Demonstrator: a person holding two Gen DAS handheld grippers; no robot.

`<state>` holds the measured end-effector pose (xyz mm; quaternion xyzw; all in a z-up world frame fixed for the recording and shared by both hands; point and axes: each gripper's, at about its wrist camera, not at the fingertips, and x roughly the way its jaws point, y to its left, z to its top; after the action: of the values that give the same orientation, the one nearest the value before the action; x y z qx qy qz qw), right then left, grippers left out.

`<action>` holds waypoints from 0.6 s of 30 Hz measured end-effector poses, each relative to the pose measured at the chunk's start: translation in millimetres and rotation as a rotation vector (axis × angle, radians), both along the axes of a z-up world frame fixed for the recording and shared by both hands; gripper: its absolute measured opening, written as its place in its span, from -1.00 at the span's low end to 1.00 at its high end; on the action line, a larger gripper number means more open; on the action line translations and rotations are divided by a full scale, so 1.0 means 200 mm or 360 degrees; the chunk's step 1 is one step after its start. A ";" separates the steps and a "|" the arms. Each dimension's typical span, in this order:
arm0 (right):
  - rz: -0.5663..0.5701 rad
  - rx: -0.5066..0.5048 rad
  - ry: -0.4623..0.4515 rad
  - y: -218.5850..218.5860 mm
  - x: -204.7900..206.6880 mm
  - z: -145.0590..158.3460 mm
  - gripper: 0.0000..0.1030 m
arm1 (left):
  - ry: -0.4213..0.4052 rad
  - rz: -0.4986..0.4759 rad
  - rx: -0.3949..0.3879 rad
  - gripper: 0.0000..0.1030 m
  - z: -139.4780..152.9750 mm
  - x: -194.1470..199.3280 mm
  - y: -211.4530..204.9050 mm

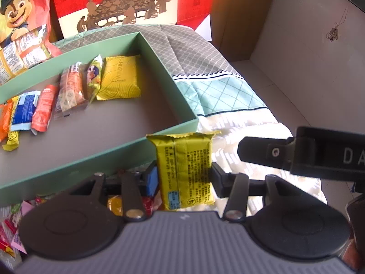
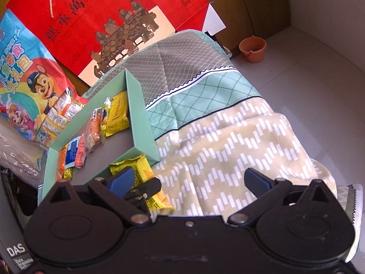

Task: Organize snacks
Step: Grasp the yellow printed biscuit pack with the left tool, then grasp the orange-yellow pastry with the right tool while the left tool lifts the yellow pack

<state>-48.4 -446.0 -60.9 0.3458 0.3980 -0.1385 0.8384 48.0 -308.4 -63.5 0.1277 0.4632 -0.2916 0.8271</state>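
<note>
Nearest the left wrist camera, your left claw (image 1: 186, 178) pinches a yellow snack packet (image 1: 186, 169) upright between its fingers, printed back toward the lens, just outside the near wall of the green box (image 1: 170, 80). At 11 o'clock from it, a row of snacks lies along the far wall of the box, ending in a matching yellow packet (image 1: 119, 78). At 3 o'clock, the right claw's finger intrudes over the cloth.

Nearest the right wrist camera, your right claw (image 2: 190, 180) stands spread wide and empty above the patterned cloth (image 2: 228, 141). The held packet shows at 9 o'clock, by the corner of the box.

You appear to be mid-carry. Next, lift the packet over the near wall and set it beside its twin, keeping the row tidy.
</note>
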 end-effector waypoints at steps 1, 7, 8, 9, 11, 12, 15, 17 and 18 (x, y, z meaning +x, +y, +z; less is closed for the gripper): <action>0.0006 0.0003 -0.0008 0.02 0.01 0.01 1.00 | 0.0012 -0.0010 -0.0010 -0.10 0.02 0.00 0.04; 0.0053 0.0020 -0.0044 0.13 0.07 0.07 1.00 | 0.0022 -0.0056 -0.0042 -0.10 0.14 -0.01 0.31; 0.0064 0.0021 -0.0042 0.15 0.08 0.07 1.00 | 0.0029 -0.0048 -0.0049 -0.10 0.15 -0.01 0.36; 0.0085 0.0033 -0.0033 0.18 0.10 0.07 1.00 | 0.0030 -0.0036 -0.0051 -0.10 0.15 0.00 0.41; 0.0119 0.0060 -0.0018 0.25 0.13 0.06 1.00 | 0.0028 -0.0001 -0.0038 -0.10 0.14 0.01 0.49; 0.0145 0.0075 -0.0010 0.29 0.15 0.05 1.00 | 0.0036 0.0018 -0.0035 -0.10 0.13 0.02 0.54; 0.0215 0.0099 0.0007 0.40 0.20 0.04 1.00 | 0.0072 0.0070 -0.0019 -0.10 0.10 0.04 0.67; 0.0263 0.0123 -0.0005 0.47 0.23 0.03 0.97 | 0.0085 0.0097 -0.0007 -0.10 0.08 0.05 0.73; 0.0288 0.0125 -0.0008 0.51 0.25 0.04 0.81 | 0.0095 0.0113 -0.0009 -0.10 0.07 0.06 0.77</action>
<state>1.6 -344.1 -53.8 0.3414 0.4305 -0.0456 0.8343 60.9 -155.0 -48.9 0.1001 0.4910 -0.2670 0.8231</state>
